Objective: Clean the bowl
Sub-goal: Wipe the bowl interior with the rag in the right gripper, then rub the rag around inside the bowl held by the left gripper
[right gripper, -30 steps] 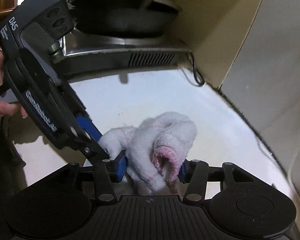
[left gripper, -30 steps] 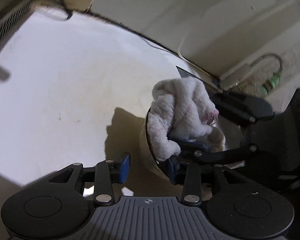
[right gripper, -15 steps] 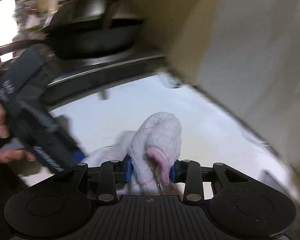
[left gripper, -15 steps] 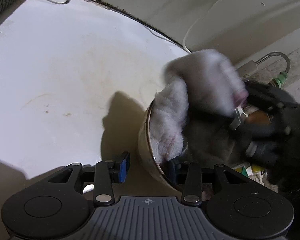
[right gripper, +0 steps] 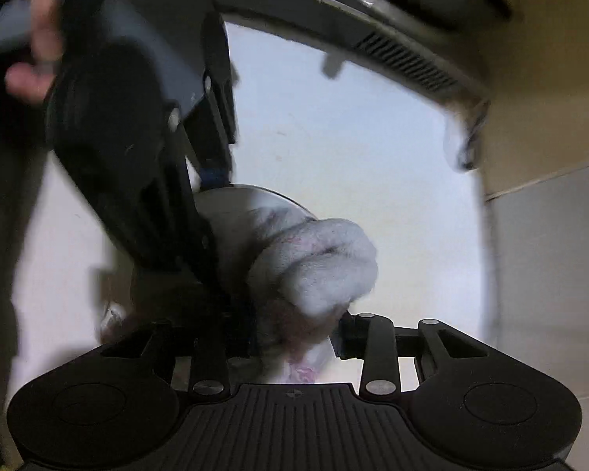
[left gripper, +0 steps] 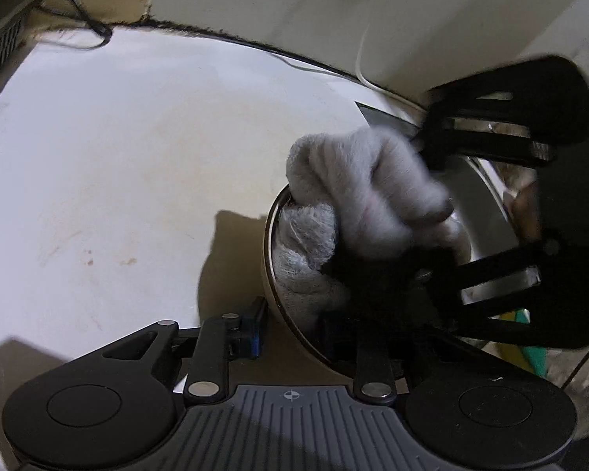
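Observation:
A beige bowl (left gripper: 273, 294) with a dark rim lies tilted on the white counter (left gripper: 137, 157), its mouth turned right. My left gripper (left gripper: 294, 333) straddles the bowl's near wall, one blue pad outside and one finger inside. Its jaws are closing and pinch that wall. A fluffy white cloth (left gripper: 365, 180) with pink marks fills the bowl's mouth. My right gripper (left gripper: 392, 212) comes in from the right, shut on the cloth. In the right wrist view the cloth (right gripper: 318, 267) bulges above my right gripper (right gripper: 294, 339), with the bowl (right gripper: 239, 204) and left gripper (right gripper: 212, 204) just behind.
A cooker with a dark pan (right gripper: 373, 39) stands at the counter's far side. A black cable (left gripper: 90, 35) lies by the wall. A person's hand (right gripper: 31, 59) holds the left gripper. Metal and green items (left gripper: 530, 353) sit off the counter's right edge.
The right gripper has rolled and swept the cloth round inside the bowl's mouth. The left jaws have narrowed onto the bowl's wall. The bowl stays tilted in place.

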Motion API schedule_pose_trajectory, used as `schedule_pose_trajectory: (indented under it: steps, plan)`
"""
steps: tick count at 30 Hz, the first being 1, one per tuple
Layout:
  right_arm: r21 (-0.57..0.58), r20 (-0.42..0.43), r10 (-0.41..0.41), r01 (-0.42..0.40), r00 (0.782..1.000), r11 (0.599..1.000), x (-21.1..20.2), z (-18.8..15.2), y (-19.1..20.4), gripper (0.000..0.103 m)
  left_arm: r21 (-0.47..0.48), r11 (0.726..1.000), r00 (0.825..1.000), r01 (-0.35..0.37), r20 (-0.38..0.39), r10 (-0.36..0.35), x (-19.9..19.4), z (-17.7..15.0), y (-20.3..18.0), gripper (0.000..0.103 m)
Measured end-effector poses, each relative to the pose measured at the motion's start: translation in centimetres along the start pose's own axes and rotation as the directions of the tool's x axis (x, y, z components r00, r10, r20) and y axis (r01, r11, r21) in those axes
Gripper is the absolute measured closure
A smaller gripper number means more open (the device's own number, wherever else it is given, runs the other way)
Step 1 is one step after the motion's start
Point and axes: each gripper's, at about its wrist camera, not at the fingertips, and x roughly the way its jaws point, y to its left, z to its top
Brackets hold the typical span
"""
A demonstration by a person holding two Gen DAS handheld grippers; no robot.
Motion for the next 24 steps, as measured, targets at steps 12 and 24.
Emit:
schedule_pose_trajectory:
  steps: [12,24]
  plan:
    - [0.46,0.3,0.354,-0.459,0.886,0.76,1.9,-3.4,-6.6,0.068,0.114,0.993,1.0,-0.017,-0.003,0.017,0.2,0.0,-0.8,0.076]
    - [0.04,-0.07,0.122,-0.119,0.99,0.992,-1.0,-1.0,-3.0,0.067,0.077,0.997,1.0,-0.018,-0.011,0.019,0.7,0.6,-0.7,0.076]
